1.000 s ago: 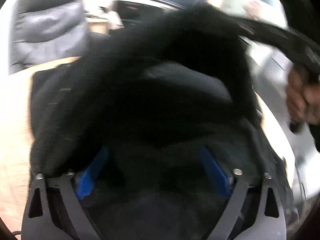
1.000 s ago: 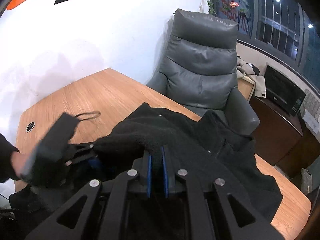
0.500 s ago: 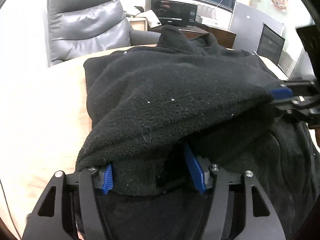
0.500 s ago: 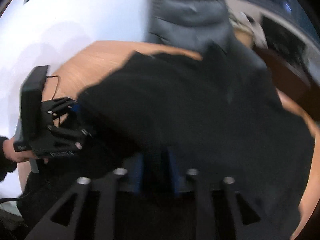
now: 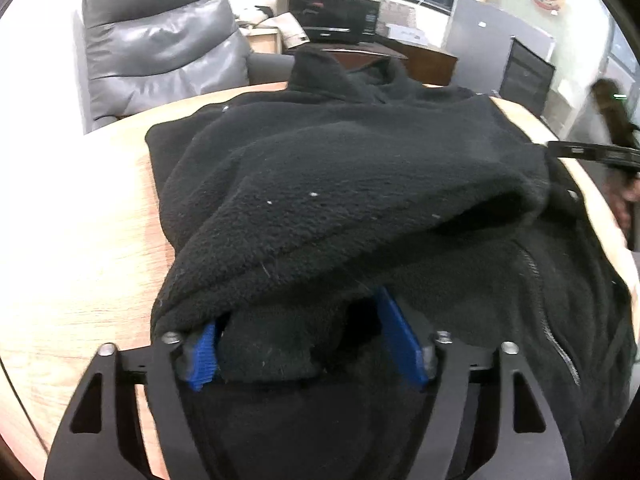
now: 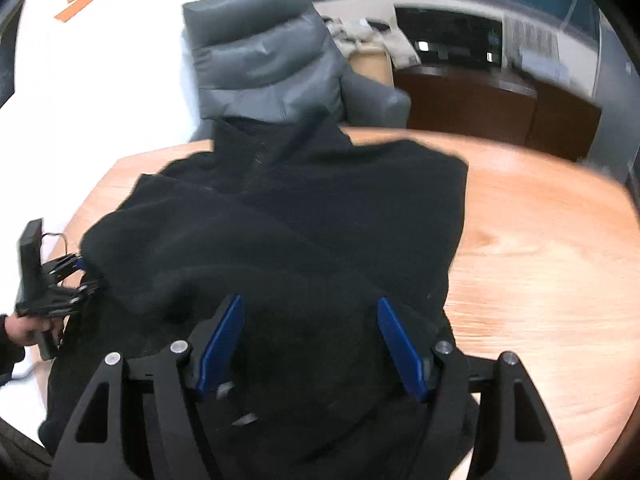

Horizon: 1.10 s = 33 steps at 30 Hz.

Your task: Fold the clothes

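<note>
My right gripper (image 6: 310, 344), jaws just opened and apart above the black fleece jacket (image 6: 304, 216) on the table (image 6: 540, 240), has let go, while my left gripper (image 5: 308, 344), also spread, has the folded hem bunched loosely between its pads, collar lying away toward the chair (image 6: 264, 52).

Large orange characters on the white wall (image 6: 100, 52), cut off, not readable.
</note>
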{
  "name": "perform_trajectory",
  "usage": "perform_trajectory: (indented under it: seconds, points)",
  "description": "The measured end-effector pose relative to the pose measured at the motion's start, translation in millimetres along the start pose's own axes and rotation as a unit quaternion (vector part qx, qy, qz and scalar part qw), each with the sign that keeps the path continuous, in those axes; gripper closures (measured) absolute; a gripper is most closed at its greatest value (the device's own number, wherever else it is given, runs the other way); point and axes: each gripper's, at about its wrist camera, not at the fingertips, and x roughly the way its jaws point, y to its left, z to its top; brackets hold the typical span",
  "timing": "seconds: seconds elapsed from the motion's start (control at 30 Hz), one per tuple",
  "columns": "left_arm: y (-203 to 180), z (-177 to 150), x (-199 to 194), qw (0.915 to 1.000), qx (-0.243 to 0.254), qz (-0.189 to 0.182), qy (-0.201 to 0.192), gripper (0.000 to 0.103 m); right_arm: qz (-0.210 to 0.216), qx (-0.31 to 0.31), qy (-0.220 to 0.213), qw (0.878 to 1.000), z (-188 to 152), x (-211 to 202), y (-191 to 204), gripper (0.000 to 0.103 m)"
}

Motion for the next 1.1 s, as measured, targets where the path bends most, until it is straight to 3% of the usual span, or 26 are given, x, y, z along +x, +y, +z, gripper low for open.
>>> perform_trajectory:
  seconds: [0.07, 0.13, 0.23, 0.3, 0.37, 0.43, 0.53, 0.63, 0.7, 0.77, 0.87, 0.9, 1.0, 1.1]
  points:
    - [5.3, -3.1, -7.8, 0.9999, 0.009, 0.012, 0.004, 0.025, 0.001, 0.015, -0.004, 1.000, -1.2, 5.7, -11.9, 0.040]
    - [10.3, -7.2, -22.6, 0.9997, 0.009, 0.024, 0.006, 0.025, -0.008, 0.023, -0.013, 1.000, -5.3, 2.7, -18.8, 0.041]
    - [17.9, -14.0, -52.0, 0.9990, -0.001, 0.045, 0.004, 0.017, -0.026, 0.006, 0.004, 1.000, -8.4, 7.0, -21.0, 0.041]
    - [27.1, -11.9, -74.6, 0.9974, -0.018, 0.069, -0.013, 0.015, -0.038, -0.007, 0.018, 0.999, -10.0, 11.0, -21.7, 0.046]
    - [35.9, -2.3, -89.6, 0.9953, -0.035, 0.082, -0.037, 0.015, -0.045, -0.024, 0.025, 0.998, -3.8, 10.3, -16.0, 0.076]
    - [36.8, 14.2, -97.6, 0.9943, -0.035, 0.078, -0.064, 0.012, -0.039, -0.028, 0.003, 0.999, 7.7, -3.5, -8.9, 0.083]
    - [26.2, 43.5, -97.5, 0.9936, -0.008, 0.052, -0.100, 0.006, -0.052, -0.054, -0.065, 0.995, 27.3, -36.1, 9.7, 0.083]
    - [7.3, 66.8, -68.4, 0.9927, 0.047, 0.016, -0.110, 0.005, -0.068, -0.079, -0.116, 0.988, 50.4, -51.4, 23.3, 0.083]
    - [-3.3, 71.3, -37.5, 0.9935, 0.071, -0.013, -0.088, 0.005, -0.078, -0.094, -0.096, 0.988, 58.0, -34.1, 19.6, 0.082]
    - [-16.2, 63.8, -4.4, 0.9935, 0.101, -0.037, -0.037, 0.009, -0.083, -0.094, -0.050, 0.991, 50.7, -10.7, 9.8, 0.079]
    - [-33.4, 32.0, 20.5, 0.9835, 0.180, -0.018, -0.006, 0.009, -0.089, -0.091, 0.018, 0.992, 35.0, 21.8, -4.1, 0.067]
    - [-34.9, 21.3, 25.6, 0.9804, 0.197, -0.007, 0.006, 0.009, -0.091, -0.092, 0.022, 0.991, 31.9, 23.3, -3.7, 0.065]
    - [-26.8, 4.1, 23.7, 0.9791, 0.203, 0.009, 0.003, 0.009, -0.093, -0.100, -0.019, 0.990, 30.7, -0.9, 11.1, 0.046]
    - [-18.7, 3.6, 23.5, 0.9810, 0.193, 0.010, 0.010, 0.005, -0.064, -0.119, -0.063, 0.989, 30.4, -28.5, 30.5, 0.042]
